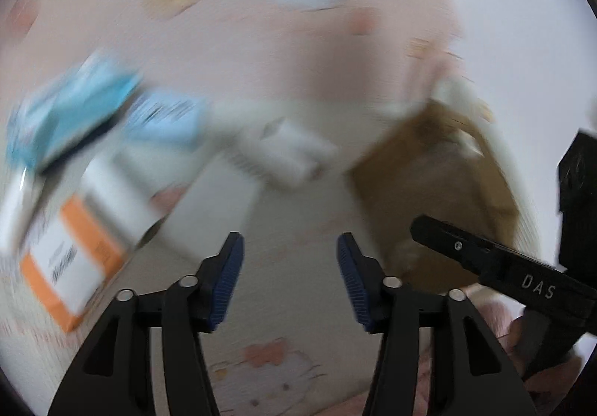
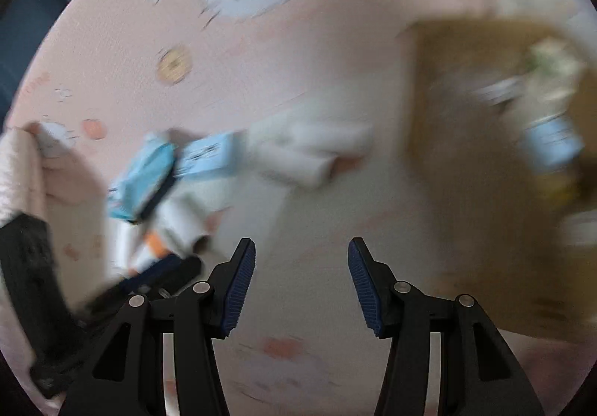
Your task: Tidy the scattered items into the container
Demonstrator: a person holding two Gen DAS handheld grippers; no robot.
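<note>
Both views are blurring. The left gripper is hanging released, nothing between its jaws, over the pink cartoon-print cloth. Ahead to its left are lying an orange-and-white box, then light blue boxes; ahead, white boxes; to its right, the brown cardboard container. The right gripper is likewise empty and released, the container ahead-right already holding some items. Judging by this, a fresh pick is next: settling on one box and closing squarely.
</note>
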